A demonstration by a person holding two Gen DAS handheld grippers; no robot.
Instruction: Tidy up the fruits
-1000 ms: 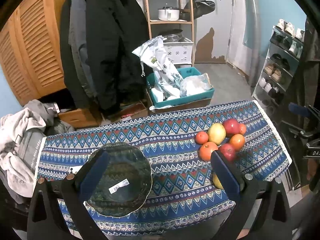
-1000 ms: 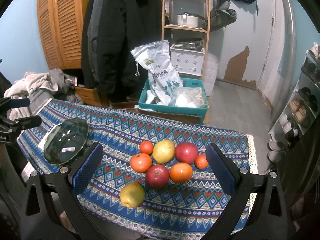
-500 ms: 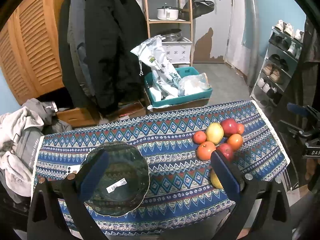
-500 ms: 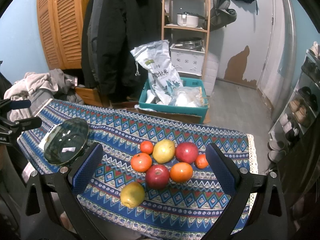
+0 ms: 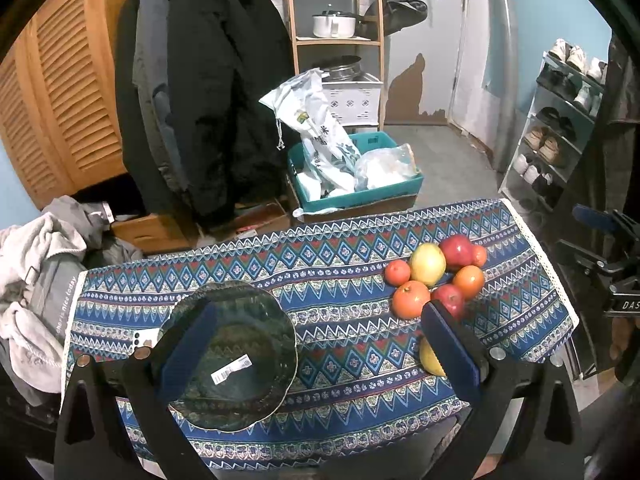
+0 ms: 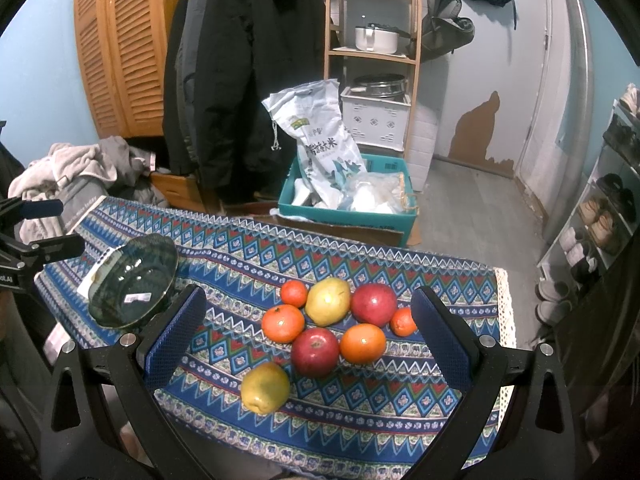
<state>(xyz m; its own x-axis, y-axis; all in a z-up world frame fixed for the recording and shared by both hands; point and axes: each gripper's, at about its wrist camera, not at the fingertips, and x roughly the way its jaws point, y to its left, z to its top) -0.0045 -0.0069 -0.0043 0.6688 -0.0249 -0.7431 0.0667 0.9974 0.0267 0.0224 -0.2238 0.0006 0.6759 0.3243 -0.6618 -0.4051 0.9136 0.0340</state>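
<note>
Altogether 8 fruits on the patterned tablecloth: 2 yellow pears, 2 red apples, 4 oranges, clustered nr its right edge; 1 pear sits apart at the front edge, stem end twd front. 1 dark glass bowl nr left edge, only a sticker inside. Left gripper & right gripper both spread wide, holding nothing.

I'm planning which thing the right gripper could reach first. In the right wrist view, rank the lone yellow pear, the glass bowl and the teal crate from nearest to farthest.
1. Lone yellow pear: front of the cloth, just ahead of the right gripper.
2. Glass bowl: left end of the table.
3. Teal crate: on the floor beyond the table.
</note>
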